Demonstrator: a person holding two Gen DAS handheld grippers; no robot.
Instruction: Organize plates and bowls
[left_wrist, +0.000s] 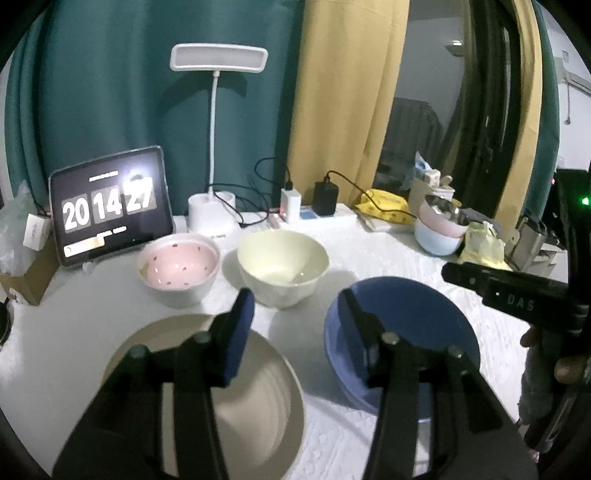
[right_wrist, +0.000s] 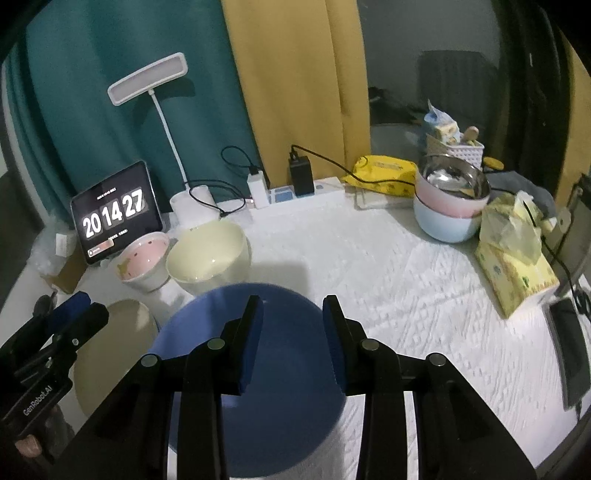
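Left tongs (left_wrist: 299, 321): the jaws are standing partly open with nothing between the blue pads. They are hanging over the table, above the gap between the beige plate and the blue bowl.
Right tongs (right_wrist: 293, 332): the jaws are standing a little open and are holding nothing. They are hanging right over the blue bowl.
Writing on the tongs: the left one is showing "GenRobot.AI" in the right view. The right one is showing letters that look like "DAS" in the left view.
Blue bowl (right_wrist: 266, 387): it is sitting on the white table cloth (right_wrist: 406, 288), close beside the beige plate.
Beige plate (left_wrist: 251, 406): it is lying flat on the cloth, left of the blue bowl.
Cream bowl (left_wrist: 282, 264): it is standing behind the plate and the blue bowl.
Pink bowl (left_wrist: 179, 266): it is standing just left of the cream bowl, and has small dots inside.
Tablet (left_wrist: 110, 206): it is leaning behind the pink bowl and showing big numbers, "20 14 27".
Stacked bowls (right_wrist: 448, 206): a steel, a pink and a light blue one are sitting far to the right.
Tissue pack (right_wrist: 513, 266): its print is too blurry to read.
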